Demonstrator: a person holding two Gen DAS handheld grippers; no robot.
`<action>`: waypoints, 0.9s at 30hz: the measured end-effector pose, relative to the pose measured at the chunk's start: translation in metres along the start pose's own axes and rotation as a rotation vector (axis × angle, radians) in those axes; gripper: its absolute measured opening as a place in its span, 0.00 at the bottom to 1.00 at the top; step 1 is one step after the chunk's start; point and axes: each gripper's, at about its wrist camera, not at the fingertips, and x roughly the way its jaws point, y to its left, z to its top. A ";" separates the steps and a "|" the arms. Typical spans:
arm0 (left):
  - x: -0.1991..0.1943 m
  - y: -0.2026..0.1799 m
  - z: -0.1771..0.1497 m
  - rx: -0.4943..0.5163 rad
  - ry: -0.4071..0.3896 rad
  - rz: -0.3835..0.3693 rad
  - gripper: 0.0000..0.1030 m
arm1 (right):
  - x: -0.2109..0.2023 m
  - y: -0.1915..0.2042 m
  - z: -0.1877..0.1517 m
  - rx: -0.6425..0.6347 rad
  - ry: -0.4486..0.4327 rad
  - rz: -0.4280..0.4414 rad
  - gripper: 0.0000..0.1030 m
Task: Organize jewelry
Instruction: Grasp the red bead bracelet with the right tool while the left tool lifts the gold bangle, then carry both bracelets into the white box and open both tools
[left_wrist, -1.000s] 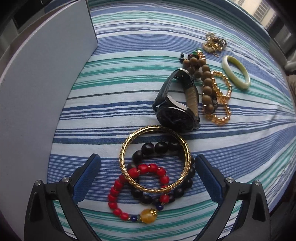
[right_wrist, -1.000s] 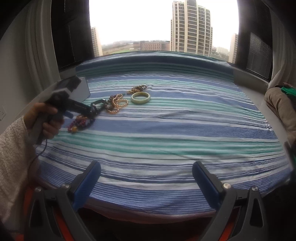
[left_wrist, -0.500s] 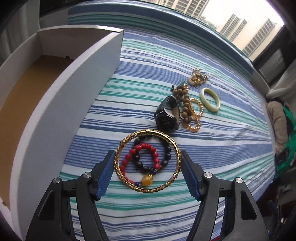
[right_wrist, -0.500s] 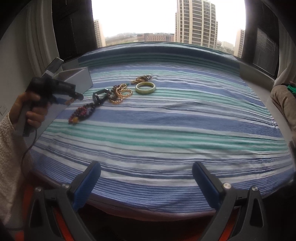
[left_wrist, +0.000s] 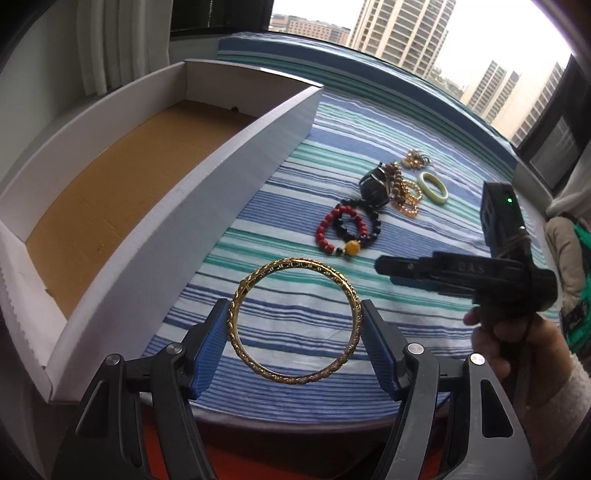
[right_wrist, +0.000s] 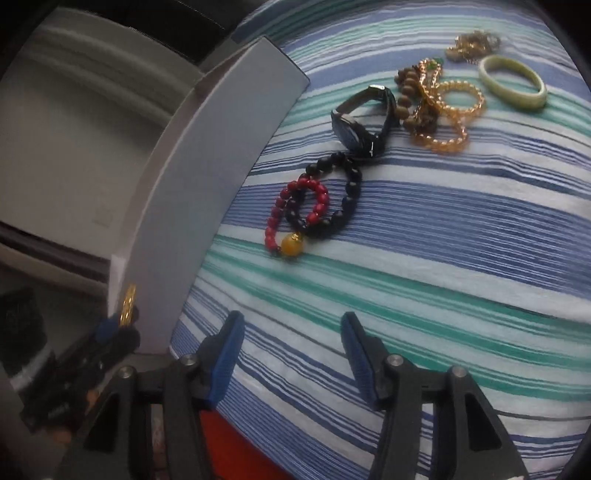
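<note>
My left gripper (left_wrist: 293, 306) is shut on a gold bangle (left_wrist: 299, 261), pads pressing its two sides, and holds it in the air over the striped cloth's near edge. On the cloth beyond it lie a red bead bracelet (left_wrist: 320, 232), a black bead bracelet (left_wrist: 375, 221) and a dark watch (left_wrist: 375, 188). My right gripper (right_wrist: 292, 319) hovers over the cloth short of the red bracelet (right_wrist: 271, 225), its jaws closing with nothing between them. In the right wrist view the left gripper (right_wrist: 118, 325) with the bangle (right_wrist: 128, 304) is at lower left.
A white box (left_wrist: 221, 192) with a brown cardboard floor stands left of the jewelry. Farther back lie wooden beads (right_wrist: 406, 99), gold bead bracelets (right_wrist: 443, 142), a jade bangle (right_wrist: 517, 101) and a small gold tangle. A hand holds the right gripper (left_wrist: 388, 271).
The left gripper closed on the gold bangle, lifted it off the bead bracelets and drew back toward the near edge. The right gripper swung down toward the bracelets and its jaws narrowed.
</note>
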 end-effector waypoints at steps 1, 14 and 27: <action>-0.001 0.001 -0.003 -0.002 -0.008 0.005 0.68 | 0.011 0.001 0.005 0.028 -0.006 0.000 0.53; -0.019 0.017 -0.018 -0.036 -0.038 0.014 0.68 | 0.063 0.034 0.026 0.051 -0.141 -0.203 0.17; -0.073 0.084 0.033 -0.114 -0.171 0.228 0.69 | -0.032 0.160 0.045 -0.293 -0.241 -0.056 0.17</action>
